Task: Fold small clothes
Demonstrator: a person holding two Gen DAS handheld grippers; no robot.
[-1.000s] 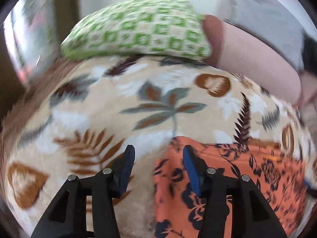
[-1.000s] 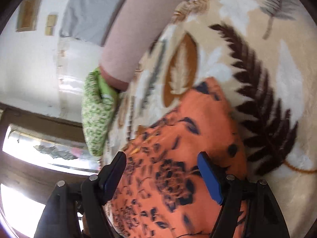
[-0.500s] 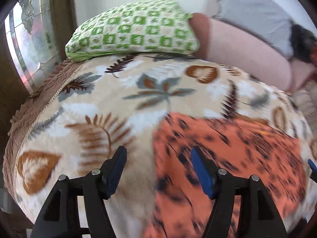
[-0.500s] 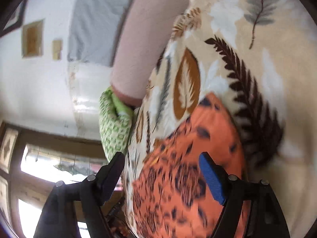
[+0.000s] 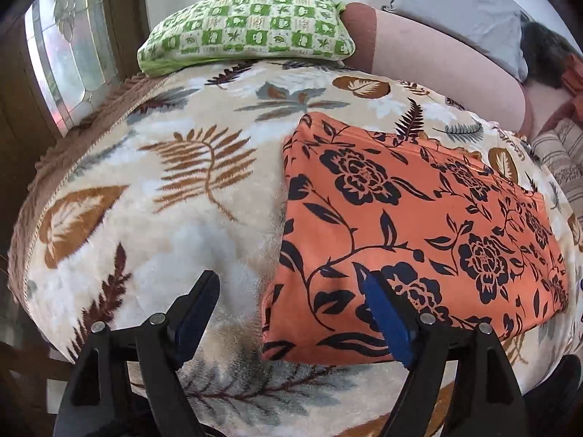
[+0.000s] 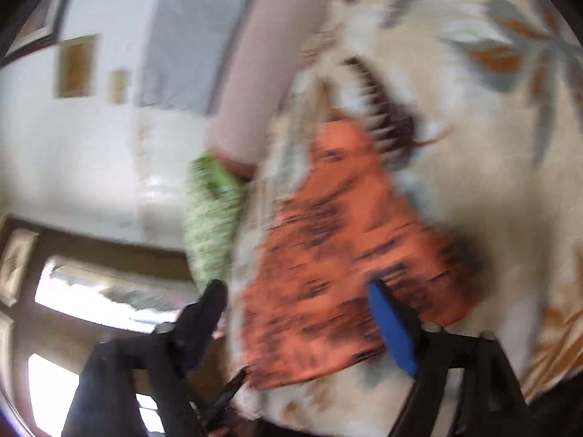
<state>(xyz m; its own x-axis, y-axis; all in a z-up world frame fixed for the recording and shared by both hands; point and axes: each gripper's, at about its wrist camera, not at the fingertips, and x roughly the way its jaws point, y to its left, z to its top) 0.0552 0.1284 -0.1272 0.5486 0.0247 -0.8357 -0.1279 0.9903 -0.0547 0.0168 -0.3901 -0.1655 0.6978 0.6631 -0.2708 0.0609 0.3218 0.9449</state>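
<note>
Left of the folded orange floral cloth [image 5: 419, 218], the bed's leaf-patterned fleece blanket [image 5: 175, 189] lies bare and open to a gripper. The far edge is blocked by a green checked pillow [image 5: 251, 29] and a long pink bolster [image 5: 437, 58]; a striped cushion [image 5: 561, 160] crowds the right corner.

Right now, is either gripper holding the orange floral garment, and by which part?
Nothing is held. Both the left gripper and right gripper have jaws opening with nothing clamped; the orange floral garment lies folded on the blanket.
</note>
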